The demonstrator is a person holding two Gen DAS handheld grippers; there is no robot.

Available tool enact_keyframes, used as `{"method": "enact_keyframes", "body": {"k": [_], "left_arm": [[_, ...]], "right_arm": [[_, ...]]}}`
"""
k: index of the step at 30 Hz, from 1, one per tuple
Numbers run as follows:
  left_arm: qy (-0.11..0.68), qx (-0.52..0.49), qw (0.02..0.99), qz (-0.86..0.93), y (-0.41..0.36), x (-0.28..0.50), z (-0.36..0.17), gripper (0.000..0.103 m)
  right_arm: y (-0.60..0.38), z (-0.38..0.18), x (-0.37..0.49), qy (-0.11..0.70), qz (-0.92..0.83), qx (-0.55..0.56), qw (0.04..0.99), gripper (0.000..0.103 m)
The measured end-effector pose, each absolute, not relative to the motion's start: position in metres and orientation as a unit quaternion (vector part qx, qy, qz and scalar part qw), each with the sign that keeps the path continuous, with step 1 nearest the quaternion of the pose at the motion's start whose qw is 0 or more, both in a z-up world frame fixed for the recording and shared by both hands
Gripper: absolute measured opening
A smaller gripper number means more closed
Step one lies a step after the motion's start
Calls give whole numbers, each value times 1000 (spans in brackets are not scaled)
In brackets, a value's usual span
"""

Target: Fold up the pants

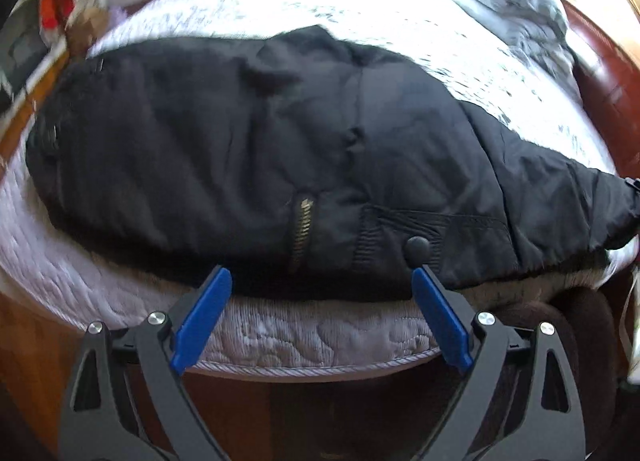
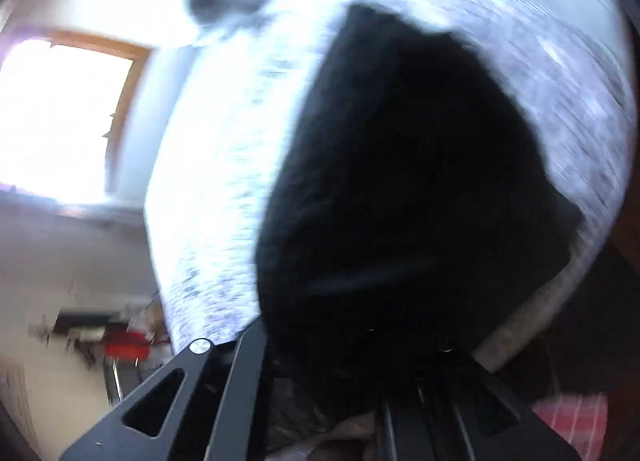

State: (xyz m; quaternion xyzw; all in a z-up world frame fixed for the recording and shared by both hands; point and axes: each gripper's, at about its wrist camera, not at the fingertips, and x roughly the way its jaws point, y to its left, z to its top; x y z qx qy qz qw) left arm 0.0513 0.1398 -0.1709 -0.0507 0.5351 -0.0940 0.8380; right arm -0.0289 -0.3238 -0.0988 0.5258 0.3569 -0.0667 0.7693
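Note:
Black pants (image 1: 256, 149) lie spread across a white quilted bed (image 1: 280, 329), with the brass zipper (image 1: 302, 229) and a black button (image 1: 418, 247) at the near edge. My left gripper (image 1: 322, 281) is open and empty, its blue pads (image 1: 204, 317) just short of the waistband. In the blurred right wrist view the black pants (image 2: 400, 181) fill the middle and drape over my right gripper (image 2: 352, 345). Its fingertips are hidden under the cloth, and it seems shut on the fabric.
A grey garment (image 1: 516, 9) lies at the bed's far right. Dark red wooden bed frame (image 1: 600, 73) runs along the right side. Clutter (image 1: 60, 9) stands at the far left. A bright window (image 2: 60, 117) and a pink checked cloth (image 2: 576, 417) show in the right wrist view.

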Motion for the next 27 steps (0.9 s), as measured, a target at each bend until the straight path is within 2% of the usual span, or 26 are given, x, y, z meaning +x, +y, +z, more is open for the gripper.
{"method": "enact_keyframes", "body": {"k": [5,8,13,16,17,18,21,22,23,27], "left_arm": [[546,-133,823,-80,159,55,-183,91],[544,-151,822,-74,163,54,-185,91],[546,-135,824,-63,159,56,-180,92],[546,-125,826,-61,152,61,-174,92],[546,-123,826,-61,151,61,-173,92],[546,-118,827,-58,148,63,-172,92],[550,-104,827,-51,145,65,-170,92],[550,-100,828,-48,145,65,-169,92],[550,-98,828,-44,145,65,-168,92],[555,-103,826,-15,158,59,-168,92]], "right_arm": [[-320,-64,-36,260,38,494,829,5],[-331,-91,-46,284,16,510,812,5],[-346,-173,-62,382,-65,514,765,6],[-351,-201,-69,400,-71,531,744,11],[-352,-205,-71,405,-73,529,742,22],[-350,-203,-76,408,-73,528,741,27],[-352,-201,-83,411,-58,525,743,31],[-354,-199,-88,412,-59,522,744,41],[-360,-201,-87,410,-57,523,745,46],[-364,-208,-107,410,-44,540,734,51]]}}
